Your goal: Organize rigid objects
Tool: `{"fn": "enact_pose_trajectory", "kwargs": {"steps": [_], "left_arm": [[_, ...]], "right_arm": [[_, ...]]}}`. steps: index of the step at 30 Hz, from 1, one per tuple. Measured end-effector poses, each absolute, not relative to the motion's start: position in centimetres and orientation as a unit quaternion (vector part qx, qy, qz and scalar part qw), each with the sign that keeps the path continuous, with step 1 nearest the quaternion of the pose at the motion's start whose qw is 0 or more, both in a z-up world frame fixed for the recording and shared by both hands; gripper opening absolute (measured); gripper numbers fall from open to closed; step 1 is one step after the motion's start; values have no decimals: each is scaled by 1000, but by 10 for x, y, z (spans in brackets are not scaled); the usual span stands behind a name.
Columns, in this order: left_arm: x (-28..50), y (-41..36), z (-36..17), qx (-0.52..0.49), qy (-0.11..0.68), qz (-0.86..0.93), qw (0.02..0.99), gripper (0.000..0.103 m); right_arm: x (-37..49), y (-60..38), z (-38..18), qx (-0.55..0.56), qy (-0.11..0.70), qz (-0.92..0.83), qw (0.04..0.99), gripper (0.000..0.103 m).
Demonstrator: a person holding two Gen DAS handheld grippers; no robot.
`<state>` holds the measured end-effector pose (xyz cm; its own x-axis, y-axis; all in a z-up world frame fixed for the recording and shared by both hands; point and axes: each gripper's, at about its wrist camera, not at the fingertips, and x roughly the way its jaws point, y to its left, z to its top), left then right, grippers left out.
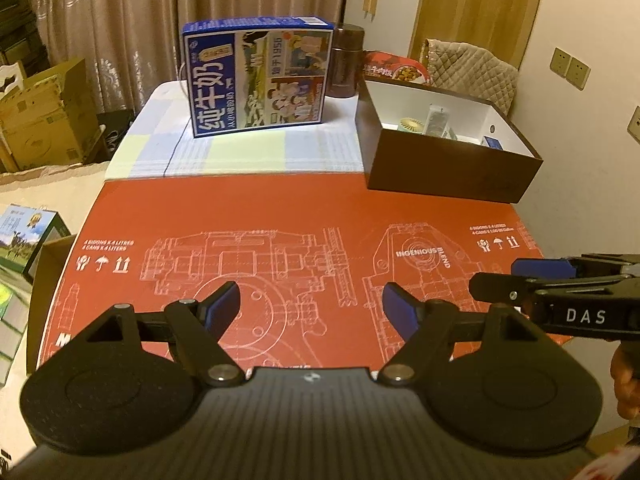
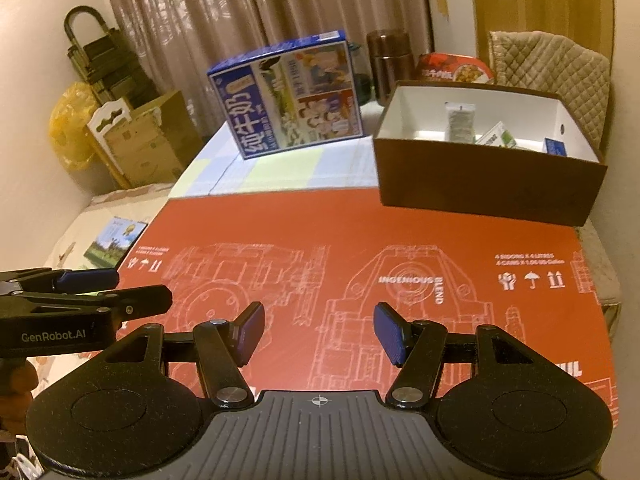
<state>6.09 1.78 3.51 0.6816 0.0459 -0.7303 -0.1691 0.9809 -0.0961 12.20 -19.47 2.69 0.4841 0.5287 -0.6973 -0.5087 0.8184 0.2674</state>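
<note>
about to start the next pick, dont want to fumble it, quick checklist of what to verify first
1. Left hand-held gripper open and holding nothing: ok.
2. Right hand-held gripper open and holding nothing: ok.
3. Brown open-top cardboard box with white inside upright, opening unblocked: ok.
4. Room left in that box: ok, white floor shows beside the few small items.
5. Blue rectangular milk carton box standing free on the checked cloth: ok.
6. Dark brown cylindrical metal flask graspable: cannot tell, partly hidden behind the carton.
</note>
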Motion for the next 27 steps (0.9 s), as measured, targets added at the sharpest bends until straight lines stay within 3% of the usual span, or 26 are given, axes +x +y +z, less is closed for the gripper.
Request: {"fn": "enact_pose_trajectory", "kwargs": {"steps": [27], "left_arm": [[34,13,23,-72,408,52,908,76]], "right_arm": [[92,-190,10,14,431,298,852,58]]}}
